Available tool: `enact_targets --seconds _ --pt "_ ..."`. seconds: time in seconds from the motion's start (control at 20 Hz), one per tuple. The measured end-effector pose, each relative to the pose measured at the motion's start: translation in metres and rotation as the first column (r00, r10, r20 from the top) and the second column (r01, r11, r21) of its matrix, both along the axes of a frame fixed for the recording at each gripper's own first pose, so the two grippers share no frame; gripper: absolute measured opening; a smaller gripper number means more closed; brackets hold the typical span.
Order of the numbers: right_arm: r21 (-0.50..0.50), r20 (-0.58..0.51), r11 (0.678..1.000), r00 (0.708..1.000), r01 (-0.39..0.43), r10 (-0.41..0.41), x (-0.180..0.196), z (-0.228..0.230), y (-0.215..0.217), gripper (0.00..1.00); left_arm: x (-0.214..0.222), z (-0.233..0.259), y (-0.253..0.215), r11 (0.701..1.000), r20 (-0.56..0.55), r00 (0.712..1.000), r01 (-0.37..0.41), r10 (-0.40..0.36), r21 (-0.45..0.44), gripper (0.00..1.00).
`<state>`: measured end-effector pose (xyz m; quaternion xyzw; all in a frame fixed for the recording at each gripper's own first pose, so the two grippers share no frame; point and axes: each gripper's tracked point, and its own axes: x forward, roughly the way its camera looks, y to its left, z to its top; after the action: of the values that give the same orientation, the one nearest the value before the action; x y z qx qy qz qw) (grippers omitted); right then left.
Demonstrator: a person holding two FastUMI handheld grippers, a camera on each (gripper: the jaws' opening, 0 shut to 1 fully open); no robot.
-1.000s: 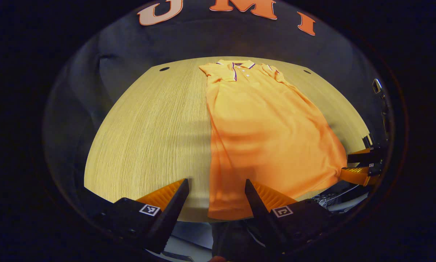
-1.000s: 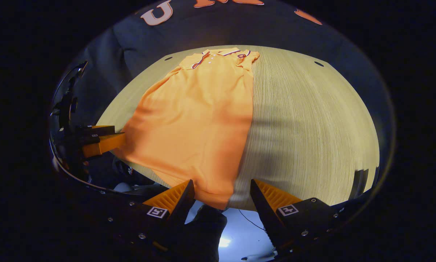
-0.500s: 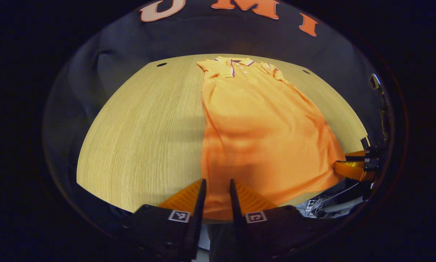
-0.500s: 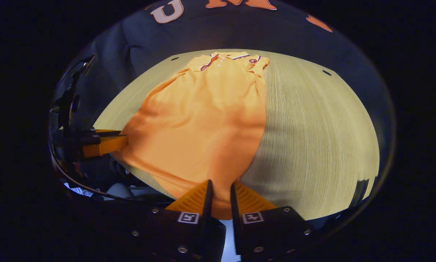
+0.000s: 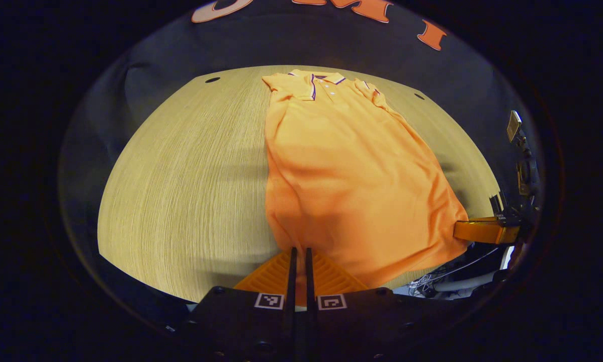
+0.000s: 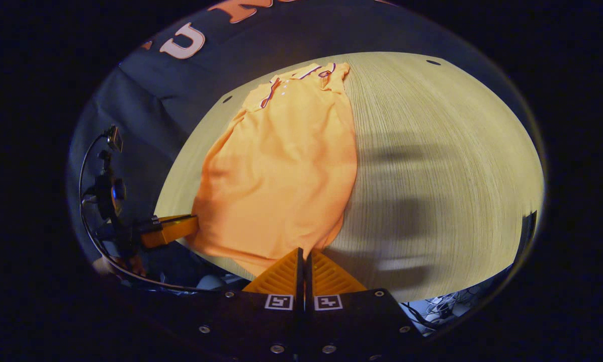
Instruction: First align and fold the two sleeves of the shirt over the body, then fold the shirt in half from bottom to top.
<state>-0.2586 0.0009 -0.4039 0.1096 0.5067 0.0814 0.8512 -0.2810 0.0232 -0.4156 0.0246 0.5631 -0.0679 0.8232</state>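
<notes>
Left gripper view: left gripper (image 5: 299, 254) pinches one hem corner of the orange polo shirt (image 5: 346, 171) lying on the wooden table (image 5: 180, 191); right gripper (image 6: 304, 256) pinches the other. Lift both evenly toward the collar (image 5: 321, 80).

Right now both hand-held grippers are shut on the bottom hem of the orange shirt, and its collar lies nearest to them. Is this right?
Not quite: the collar lies at the far end. The left gripper view shows it; both grippers pinch the shirt hem.
</notes>
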Motion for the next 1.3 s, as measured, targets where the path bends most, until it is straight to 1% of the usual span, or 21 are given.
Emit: enact_targets --seconds 0.05,0.1,0.2,0.4,0.55,0.7,0.85,1.0,1.1,1.3 --pt "-0.003 0.009 1.000 1.000 -0.007 0.007 0.001 0.003 0.001 0.01 0.004 -0.003 -0.004 1.000 -0.009 1.000 -0.003 0.003 -0.017 0.01" --pt "0.004 0.024 1.000 1.000 -0.015 0.015 0.004 0.007 0.002 0.01 0.001 0.002 -0.003 1.000 -0.015 1.000 -0.007 0.006 -0.023 0.01" --pt "0.042 0.051 0.999 0.999 -0.020 0.018 0.009 0.020 0.007 0.01 0.010 0.013 -0.003 0.999 0.013 1.000 -0.019 0.019 -0.035 0.01" --pt "0.099 0.101 0.995 0.995 -0.006 -0.004 0.032 0.041 0.006 0.01 0.035 0.043 -0.006 0.995 0.065 0.997 -0.045 0.051 -0.084 0.01" --pt "0.111 0.135 0.994 0.991 -0.003 -0.012 0.055 0.057 0.005 0.01 0.063 0.061 -0.014 0.994 0.099 0.995 -0.017 0.028 -0.111 0.01" --pt "0.117 0.172 0.993 0.985 0.013 -0.033 0.084 0.072 0.005 0.01 0.105 0.077 -0.027 0.988 0.146 0.989 0.014 0.008 -0.154 0.01" --pt "0.130 0.208 0.991 0.976 0.035 -0.062 0.115 0.094 0.005 0.01 0.151 0.089 -0.034 0.984 0.191 0.982 0.044 -0.011 -0.171 0.01" --pt "0.157 0.218 0.984 0.969 0.082 -0.115 0.142 0.108 -0.001 0.01 0.189 0.103 -0.045 0.975 0.217 0.976 0.068 -0.021 -0.210 0.01" --pt "0.163 0.222 0.980 0.964 0.111 -0.146 0.170 0.110 -0.001 0.01 0.221 0.108 -0.045 0.974 0.246 0.969 0.091 -0.038 -0.208 0.01" --pt "0.141 0.250 0.980 0.953 0.142 -0.174 0.226 0.125 -0.006 0.01 0.280 0.111 -0.047 0.968 0.275 0.960 0.115 -0.051 -0.221 0.01"
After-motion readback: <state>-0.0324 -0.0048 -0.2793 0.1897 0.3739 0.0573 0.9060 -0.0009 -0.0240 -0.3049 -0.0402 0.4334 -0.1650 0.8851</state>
